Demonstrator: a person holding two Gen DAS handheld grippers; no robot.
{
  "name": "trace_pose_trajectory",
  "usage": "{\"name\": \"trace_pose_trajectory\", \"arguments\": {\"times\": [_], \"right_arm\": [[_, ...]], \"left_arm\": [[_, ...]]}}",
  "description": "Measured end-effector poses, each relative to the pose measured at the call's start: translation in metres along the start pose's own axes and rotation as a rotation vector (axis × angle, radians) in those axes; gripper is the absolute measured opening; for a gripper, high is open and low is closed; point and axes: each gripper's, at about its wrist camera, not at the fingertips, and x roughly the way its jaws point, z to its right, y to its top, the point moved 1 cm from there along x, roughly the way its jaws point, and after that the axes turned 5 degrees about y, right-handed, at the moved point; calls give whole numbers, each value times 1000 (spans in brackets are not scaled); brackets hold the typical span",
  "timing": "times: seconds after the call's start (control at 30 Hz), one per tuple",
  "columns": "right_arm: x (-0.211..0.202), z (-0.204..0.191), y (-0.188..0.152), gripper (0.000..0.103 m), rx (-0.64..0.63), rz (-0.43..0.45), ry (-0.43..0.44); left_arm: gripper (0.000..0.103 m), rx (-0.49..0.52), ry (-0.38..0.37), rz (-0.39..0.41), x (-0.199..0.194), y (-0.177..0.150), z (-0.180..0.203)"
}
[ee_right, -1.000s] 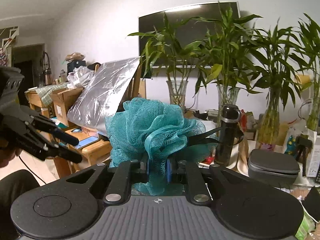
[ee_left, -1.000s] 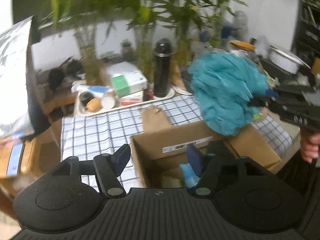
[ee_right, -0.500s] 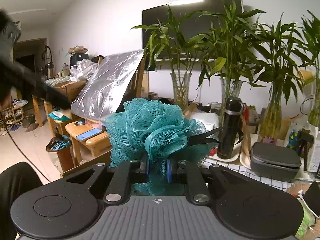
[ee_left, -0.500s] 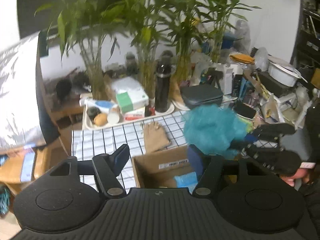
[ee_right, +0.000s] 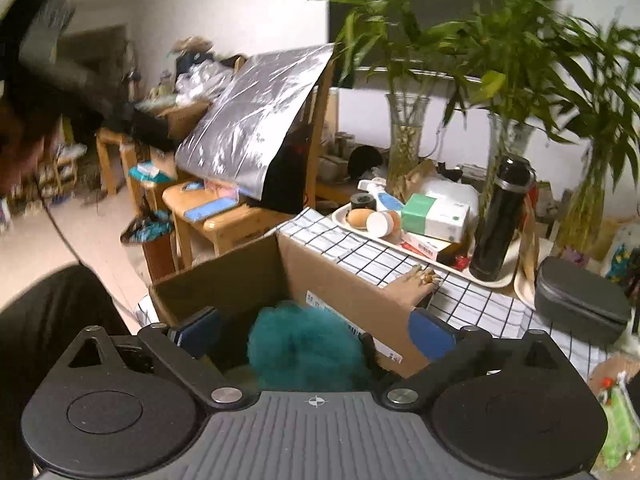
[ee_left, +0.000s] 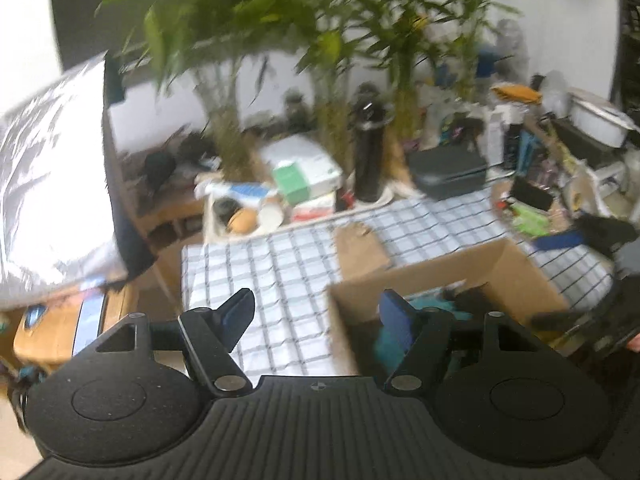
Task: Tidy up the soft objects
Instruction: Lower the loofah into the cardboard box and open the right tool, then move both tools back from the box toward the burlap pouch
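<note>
right wrist view: our right gripper [ee_right: 314, 330] has just sprung wide, teal loofah [ee_right: 304, 350] loose in the cardboard box [ee_right: 340, 284]; its label [ee_right: 354, 330] unreadable; left gripper [ee_left: 316, 314] parted, empty.

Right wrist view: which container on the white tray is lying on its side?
The orange jar with the white lid facing the camera; the black-lidded jar behind it stands upright.

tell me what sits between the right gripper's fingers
The teal bath pouf, lying loose inside the cardboard box; the right gripper has just opened. Right wrist view.
</note>
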Motion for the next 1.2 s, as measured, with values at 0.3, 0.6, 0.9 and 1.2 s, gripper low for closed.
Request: {"name": "trace_pose_trajectory", "arguments": {"times": [0.3, 0.6, 0.9, 1.2], "right_arm": [[-38, 26, 12, 103, 82, -5, -16], [-90, 50, 41, 103, 79, 8, -85], [-122, 72, 67, 103, 88, 5, -173], [-102, 77, 63, 103, 108, -18, -190]], "left_arm": [[69, -86, -6, -115, 20, -28, -26], [69, -77, -93, -133, 20, -33, -3], [69, -41, -177, -34, -9, -1, 17], [69, -63, -238, 70, -21, 39, 13]]}}
